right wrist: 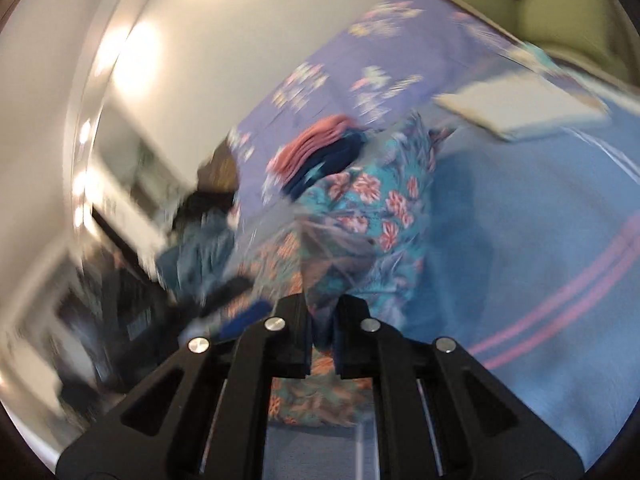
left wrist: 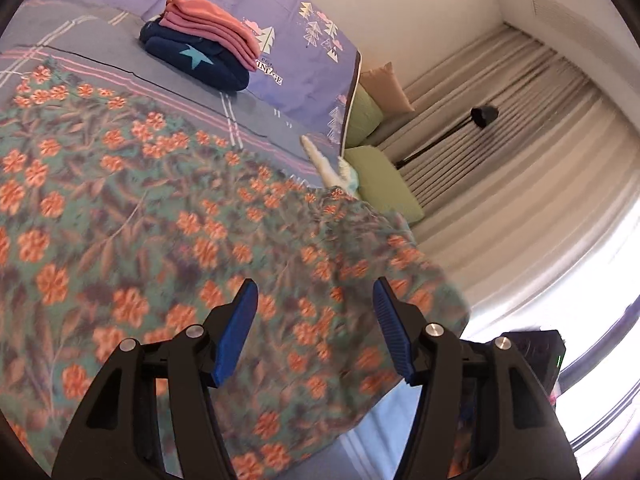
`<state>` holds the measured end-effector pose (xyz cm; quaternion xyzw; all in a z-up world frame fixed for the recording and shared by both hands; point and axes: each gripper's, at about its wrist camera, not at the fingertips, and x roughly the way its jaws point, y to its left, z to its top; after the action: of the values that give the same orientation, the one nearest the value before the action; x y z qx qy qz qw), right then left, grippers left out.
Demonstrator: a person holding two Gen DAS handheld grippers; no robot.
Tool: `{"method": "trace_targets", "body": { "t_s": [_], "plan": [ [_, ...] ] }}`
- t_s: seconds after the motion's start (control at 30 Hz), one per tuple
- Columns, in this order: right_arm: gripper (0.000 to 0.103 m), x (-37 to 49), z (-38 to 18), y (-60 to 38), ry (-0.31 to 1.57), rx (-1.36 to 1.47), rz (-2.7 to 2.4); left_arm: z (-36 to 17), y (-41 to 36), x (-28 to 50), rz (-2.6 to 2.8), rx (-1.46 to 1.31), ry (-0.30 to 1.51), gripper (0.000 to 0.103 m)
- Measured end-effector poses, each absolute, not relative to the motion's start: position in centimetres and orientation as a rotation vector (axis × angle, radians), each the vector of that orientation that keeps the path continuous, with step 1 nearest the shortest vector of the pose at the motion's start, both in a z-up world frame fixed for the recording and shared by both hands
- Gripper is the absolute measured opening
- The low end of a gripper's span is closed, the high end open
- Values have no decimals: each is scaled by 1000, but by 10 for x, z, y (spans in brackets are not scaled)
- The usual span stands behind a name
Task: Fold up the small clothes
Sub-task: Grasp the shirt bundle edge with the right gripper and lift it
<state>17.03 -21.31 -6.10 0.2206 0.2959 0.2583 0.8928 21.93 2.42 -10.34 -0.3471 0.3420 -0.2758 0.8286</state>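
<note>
- Bed sheet (left wrist: 192, 100), blue-grey with pink and white stripes, covers the bed and is the biggest thing here. Every other place below is told from this sheet.
- Flowery cloth (left wrist: 168, 240), green with orange blooms, is the thing to fold. In the left wrist view it lies spread over the near part of the sheet, and one side hangs off the sheet's edge. In the right wrist view part of it (right wrist: 360, 216) is pulled up off the sheet.
- Purple quilt (left wrist: 256, 20) with tree pictures lies along the far side of the sheet.
- Pile of folded clothes (left wrist: 200, 48) sits on the far part of the sheet, just beside the quilt. A pink piece is on top and a dark blue one with a star is under it.
- Green cushions (left wrist: 380, 176) lie past the corner of the sheet, by the curtain.
- Left gripper (left wrist: 316, 292) hangs over the flowery cloth, jaws apart, and I think nothing is between them.
- Right gripper (right wrist: 322, 320) is clenched on a bunch of the flowery cloth.
- The cloth looks thin, soft, light and floppy. It will sag and bunch up. I think it is best to pinch it at an edge or a corner and pull it tight.
</note>
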Motion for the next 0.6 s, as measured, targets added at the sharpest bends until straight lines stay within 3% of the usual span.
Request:
{"method": "trace_targets", "body": {
  "t_s": [0.2,0.53,0.6],
  "plan": [
    [8,156,-78,-160,684,278,634,-114,39,258,-606,-841,817,70],
    [8,150,-89,-159,728,276,669,-138,37,297,-584,-940,897,70],
    [8,153,-84,-154,725,259,669,-137,31,303,-561,-920,920,63]
  ]
}}
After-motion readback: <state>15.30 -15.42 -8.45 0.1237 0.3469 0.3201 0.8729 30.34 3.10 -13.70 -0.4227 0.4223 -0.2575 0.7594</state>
